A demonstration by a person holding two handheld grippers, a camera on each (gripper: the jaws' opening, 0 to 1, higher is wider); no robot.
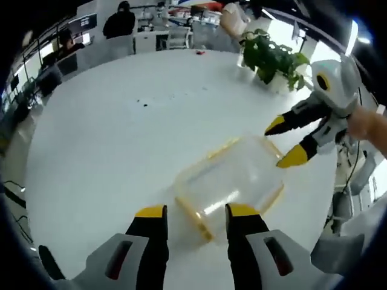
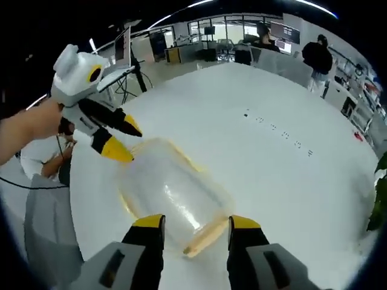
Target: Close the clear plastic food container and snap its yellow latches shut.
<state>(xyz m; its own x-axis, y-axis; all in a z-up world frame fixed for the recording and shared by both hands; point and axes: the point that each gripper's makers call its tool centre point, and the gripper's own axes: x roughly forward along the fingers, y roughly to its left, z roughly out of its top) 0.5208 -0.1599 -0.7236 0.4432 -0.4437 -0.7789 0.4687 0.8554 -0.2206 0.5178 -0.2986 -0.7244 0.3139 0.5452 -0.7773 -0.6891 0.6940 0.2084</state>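
A clear plastic food container (image 1: 236, 175) with a yellow rim and yellow latches lies on the white table (image 1: 121, 133). My left gripper (image 1: 196, 211) is open, and the container's near end with a yellow latch (image 1: 199, 220) sits just beyond its tips. My right gripper (image 1: 284, 142) comes in from the right, open, its lower tip at the container's far corner. In the right gripper view the container (image 2: 169, 193) lies ahead of my open right gripper (image 2: 196, 222), with a latch (image 2: 202, 240) between the tips. My left gripper (image 2: 123, 139) hovers open at the far end.
A potted plant (image 1: 275, 57) stands at the table's far right edge. Small dark specks (image 2: 284, 136) dot the tabletop. A hand (image 2: 30, 127) holds the left gripper. People sit at desks (image 1: 118, 24) beyond the table, and stands with cables (image 2: 130, 66) are past its edge.
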